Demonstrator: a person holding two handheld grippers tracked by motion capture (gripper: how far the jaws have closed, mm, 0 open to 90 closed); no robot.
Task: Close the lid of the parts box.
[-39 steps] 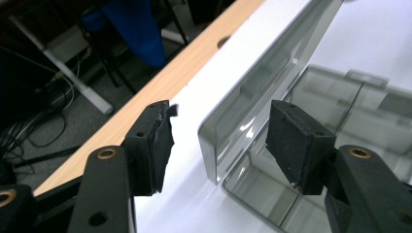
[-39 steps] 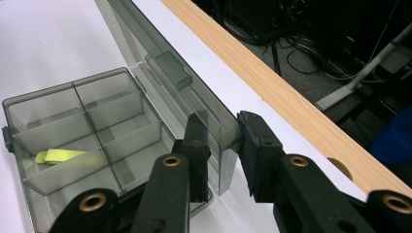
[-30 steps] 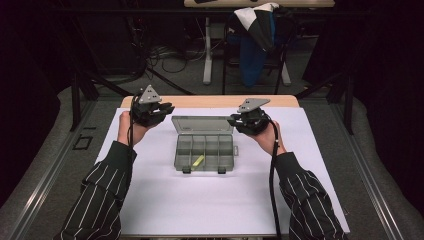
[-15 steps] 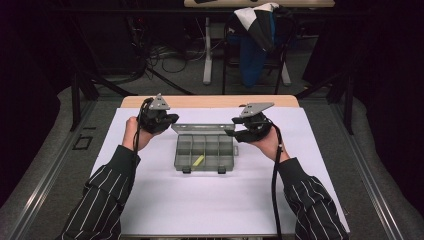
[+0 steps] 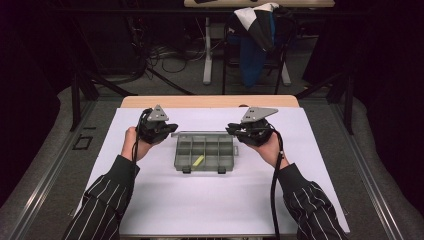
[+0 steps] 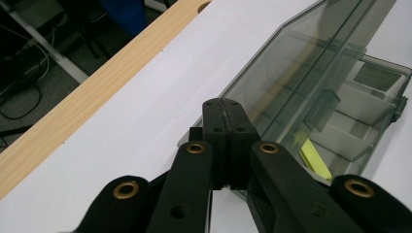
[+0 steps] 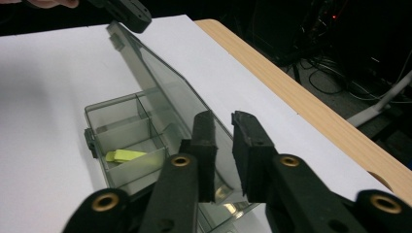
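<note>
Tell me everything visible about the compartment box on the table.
The compartment box is smoky translucent plastic, rectangular, split by dividers into small cells, with two dark latches on its near edge. It sits on the white table cover. Its hinged lid is open, tilted up from the far edge. A yellow-green piece lies in a near cell. The left tongs are shut at one lid corner; the right tongs straddle the other end with a gap.
</note>
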